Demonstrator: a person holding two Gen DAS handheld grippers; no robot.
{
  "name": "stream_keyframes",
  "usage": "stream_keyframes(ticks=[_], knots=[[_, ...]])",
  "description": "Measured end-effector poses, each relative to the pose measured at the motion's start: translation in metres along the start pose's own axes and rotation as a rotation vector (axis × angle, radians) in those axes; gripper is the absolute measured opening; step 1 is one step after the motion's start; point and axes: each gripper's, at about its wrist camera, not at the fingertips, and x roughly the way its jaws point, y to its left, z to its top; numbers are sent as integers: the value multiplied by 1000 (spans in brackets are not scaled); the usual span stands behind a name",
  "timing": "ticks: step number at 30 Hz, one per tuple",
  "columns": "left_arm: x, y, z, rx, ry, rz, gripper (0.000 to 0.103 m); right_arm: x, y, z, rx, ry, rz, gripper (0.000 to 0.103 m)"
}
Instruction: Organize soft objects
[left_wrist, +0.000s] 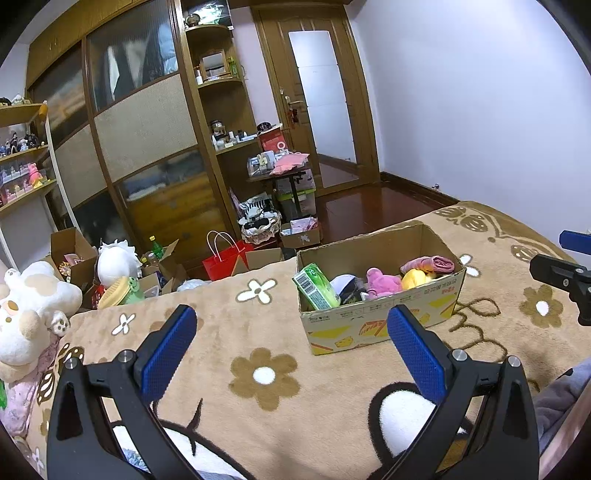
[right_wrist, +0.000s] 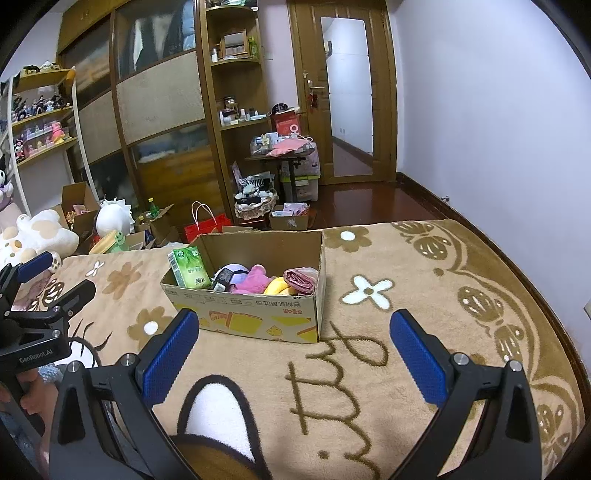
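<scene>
An open cardboard box (left_wrist: 384, 321) (right_wrist: 255, 314) stands on the tan flowered blanket (left_wrist: 258, 354) (right_wrist: 424, 288). Inside lie a green tissue pack (left_wrist: 316, 286) (right_wrist: 189, 272), a pink plush (left_wrist: 382, 282) (right_wrist: 253, 279), a yellow soft item (left_wrist: 413, 277) (right_wrist: 279, 286), a rolled pink cloth (left_wrist: 432, 264) (right_wrist: 301, 278) and a dark item (right_wrist: 223, 279). My left gripper (left_wrist: 291, 345) is open and empty, just short of the box. My right gripper (right_wrist: 293, 347) is open and empty, in front of the box.
A white and tan plush (left_wrist: 31, 314) (right_wrist: 35, 234) lies at the bed's left edge. Beyond the bed the floor holds cardboard boxes, a red bag (left_wrist: 223, 258) (right_wrist: 207, 227), a white plush (left_wrist: 116, 262) and a basket. A wardrobe, shelves and a door stand behind.
</scene>
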Motion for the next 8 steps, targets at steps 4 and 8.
stream_keyframes(ticks=[4,8], knots=[[0,0,-1,0,2,-1,102,0,0,0,-1,2,0,103],[1,-1,-2,-1,5,-3,102,1,-2,-2,1,5,1,103]])
